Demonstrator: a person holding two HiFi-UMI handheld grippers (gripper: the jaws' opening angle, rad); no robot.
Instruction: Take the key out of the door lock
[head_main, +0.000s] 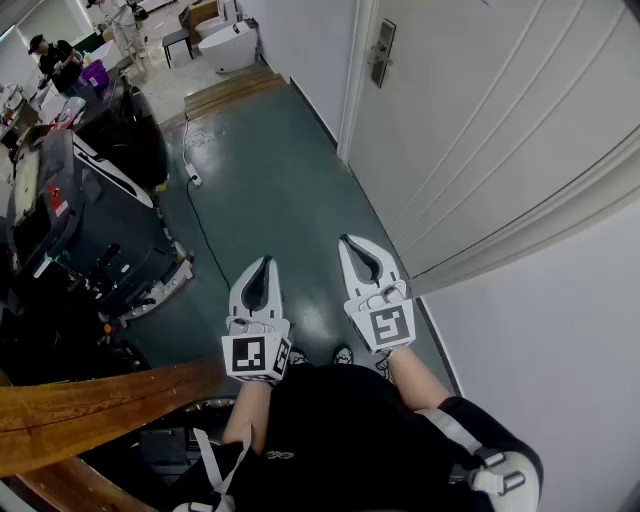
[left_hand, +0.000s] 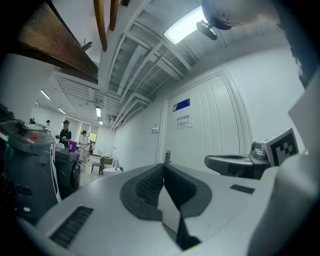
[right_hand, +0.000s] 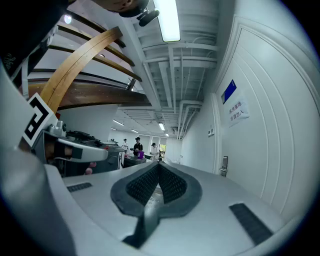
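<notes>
The door lock (head_main: 381, 52), a metal plate with a handle, sits on the white door (head_main: 480, 130) far ahead at the upper right. It is too small for a key to show. It also appears small and distant as the lock (left_hand: 167, 156) and the lock (right_hand: 224, 165). My left gripper (head_main: 266, 262) and right gripper (head_main: 347, 240) hang side by side over the green floor, well short of the door. Both are shut with nothing between the jaws. In their own views the left gripper (left_hand: 163, 165) and right gripper (right_hand: 159, 164) have their pads pressed together.
A dark floor-cleaning machine (head_main: 80, 230) stands at the left, with a cable (head_main: 205, 235) running over the floor. A wooden rail (head_main: 90, 405) crosses the lower left. The white wall (head_main: 560, 340) is close on the right. People (head_main: 55, 60) stand far off.
</notes>
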